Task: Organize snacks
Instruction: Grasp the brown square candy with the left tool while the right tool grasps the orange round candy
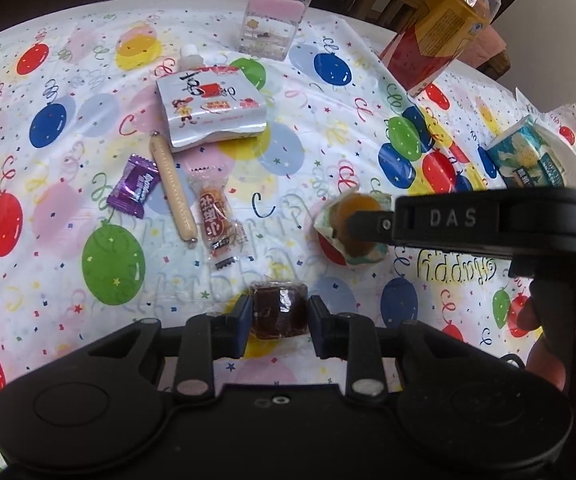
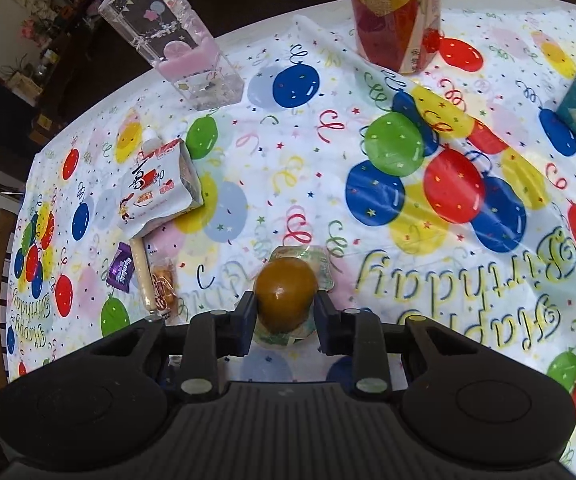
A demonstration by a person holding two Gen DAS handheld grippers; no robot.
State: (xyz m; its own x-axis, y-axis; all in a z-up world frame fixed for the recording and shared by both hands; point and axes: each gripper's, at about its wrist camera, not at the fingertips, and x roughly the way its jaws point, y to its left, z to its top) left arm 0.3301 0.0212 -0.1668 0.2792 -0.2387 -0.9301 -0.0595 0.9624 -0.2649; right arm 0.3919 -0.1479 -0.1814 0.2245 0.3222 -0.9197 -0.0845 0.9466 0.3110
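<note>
In the left wrist view my left gripper [image 1: 279,318] is shut on a dark brown wrapped candy block [image 1: 278,312] low over the balloon-print tablecloth [image 1: 68,80]. Its two fingertips press the block's sides. In the right wrist view my right gripper [image 2: 286,316] is shut on a jelly cup [image 2: 286,294] with an orange-brown dome, its fingers against the dome's flanks. The left wrist view shows that same jelly cup [image 1: 353,226] to the right, with the right gripper [image 1: 361,226] reaching in from the right edge.
A white drink pouch [image 1: 212,112], sausage stick [image 1: 174,192], purple candy [image 1: 134,186] and orange wrapped snack [image 1: 218,216] lie in a group at left. A clear box [image 1: 276,8], an orange carton [image 1: 435,32] and a teal pack [image 1: 527,156] stand further back. A hand [image 1: 559,340] holds the right gripper.
</note>
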